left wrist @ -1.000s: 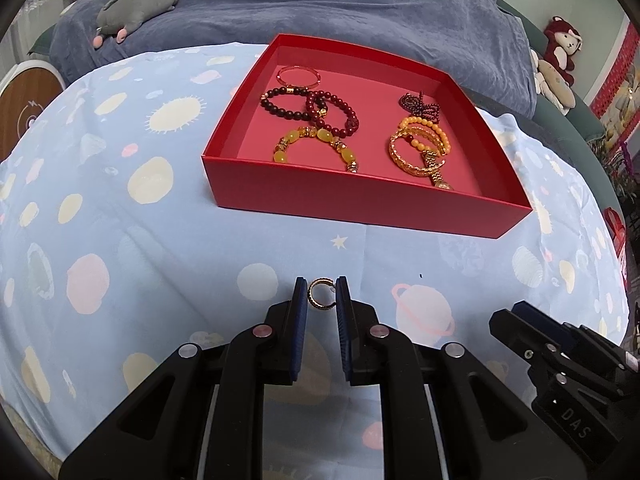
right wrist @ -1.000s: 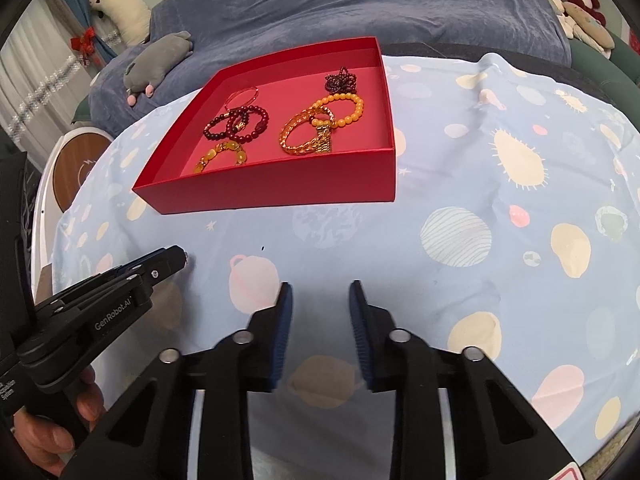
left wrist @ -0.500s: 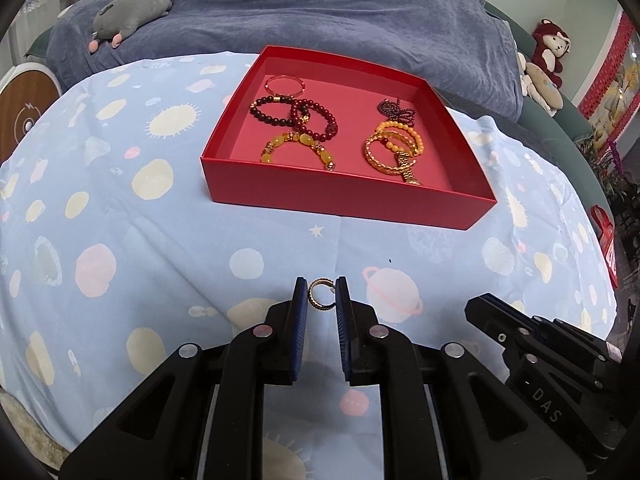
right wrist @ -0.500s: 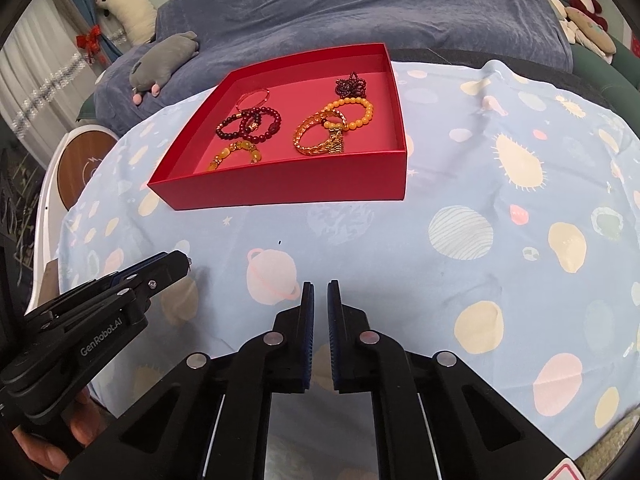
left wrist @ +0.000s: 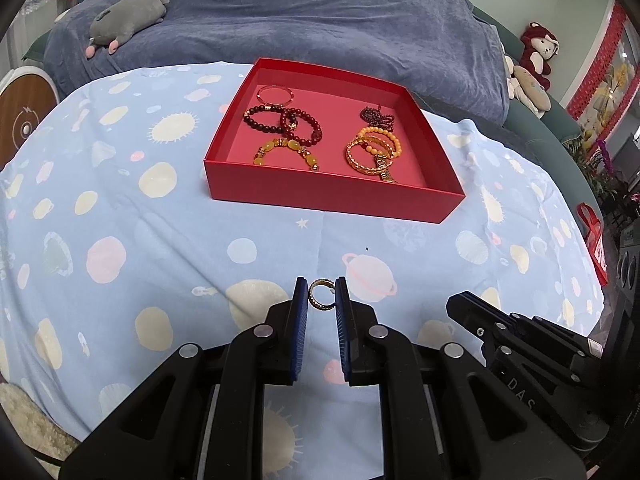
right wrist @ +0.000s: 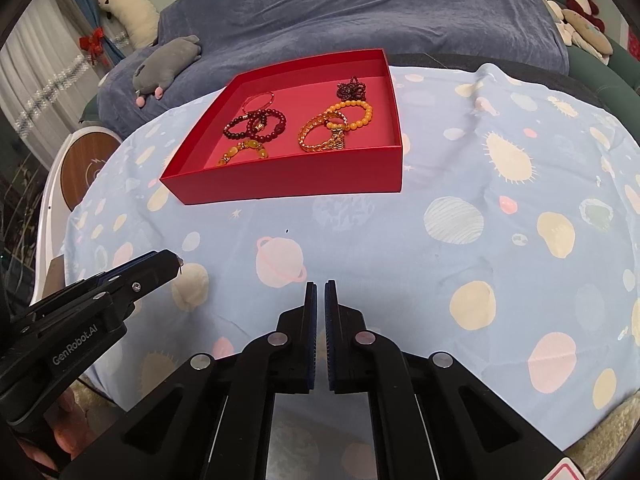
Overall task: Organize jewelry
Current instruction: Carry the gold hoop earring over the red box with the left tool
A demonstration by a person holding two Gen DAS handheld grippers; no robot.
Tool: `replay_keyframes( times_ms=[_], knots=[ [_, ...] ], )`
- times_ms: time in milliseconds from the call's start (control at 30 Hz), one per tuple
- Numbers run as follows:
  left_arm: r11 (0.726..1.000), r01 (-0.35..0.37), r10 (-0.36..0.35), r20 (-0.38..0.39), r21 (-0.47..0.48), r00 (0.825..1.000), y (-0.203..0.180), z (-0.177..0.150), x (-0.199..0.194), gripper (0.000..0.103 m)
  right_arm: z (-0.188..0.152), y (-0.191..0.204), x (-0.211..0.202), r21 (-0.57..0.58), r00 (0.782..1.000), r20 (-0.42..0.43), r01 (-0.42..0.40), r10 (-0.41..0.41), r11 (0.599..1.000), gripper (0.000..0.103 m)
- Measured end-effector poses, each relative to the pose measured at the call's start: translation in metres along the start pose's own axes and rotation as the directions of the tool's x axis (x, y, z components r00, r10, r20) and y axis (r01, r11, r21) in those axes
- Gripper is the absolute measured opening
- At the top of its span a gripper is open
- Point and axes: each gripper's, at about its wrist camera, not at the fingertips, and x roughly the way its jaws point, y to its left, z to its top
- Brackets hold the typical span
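A small gold ring (left wrist: 321, 295) is pinched between the blue pads of my left gripper (left wrist: 321, 296), held above the blue planet-print cloth (left wrist: 160, 240). Ahead stands a red open box (left wrist: 332, 200) holding dark red bead bracelets (left wrist: 280, 122), a yellow stone bracelet (left wrist: 286, 150), orange and gold bracelets (left wrist: 374, 152) and a dark beaded piece (left wrist: 376, 116). My right gripper (right wrist: 320, 292) is shut with nothing between its pads, near the cloth's front. In the right wrist view the left gripper (right wrist: 176, 260) shows at the lower left and the same red box (right wrist: 300, 188) lies ahead.
A blue-grey blanket covers the sofa (left wrist: 320, 20) behind the table, with a grey plush toy (left wrist: 128, 16) on it. More plush toys (left wrist: 536, 52) sit at the far right. A round wooden-topped stand (right wrist: 80, 168) is left of the table.
My right gripper's jaws went from open to shut, with nothing in them. Both grippers have drawn back and up from the box; the ring stays in the left one.
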Motion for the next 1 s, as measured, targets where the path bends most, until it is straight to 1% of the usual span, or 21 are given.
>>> replay_keyframes(
  times_ms=[233, 467, 733, 1000],
  knots=[
    [1.0, 0.0, 0.0, 0.005, -0.013, 1.0, 0.001, 0.002, -0.009, 0.013, 0.0, 0.002, -0.007, 0.004, 1.0, 0.014, -0.008, 0.008, 1.0, 0.004],
    [1.0, 0.003, -0.003, 0.044, -0.001, 0.999, -0.002, 0.02, -0.021, 0.014, 0.012, 0.002, -0.015, 0.004, 0.999, 0.048, -0.013, 0.012, 1.0, 0.004],
    [1.0, -0.005, 0.003, 0.089, 0.028, 0.996, -0.008, 0.058, -0.019, 0.014, 0.045, -0.001, -0.014, 0.004, 0.996, 0.088, -0.025, 0.025, 1.0, 0.004],
    [0.999, -0.032, 0.027, 0.113, 0.042, 0.993, -0.008, 0.098, 0.002, 0.014, 0.09, 0.001, -0.005, -0.018, 0.991, 0.133, -0.024, 0.026, 1.0, 0.004]
  ],
)
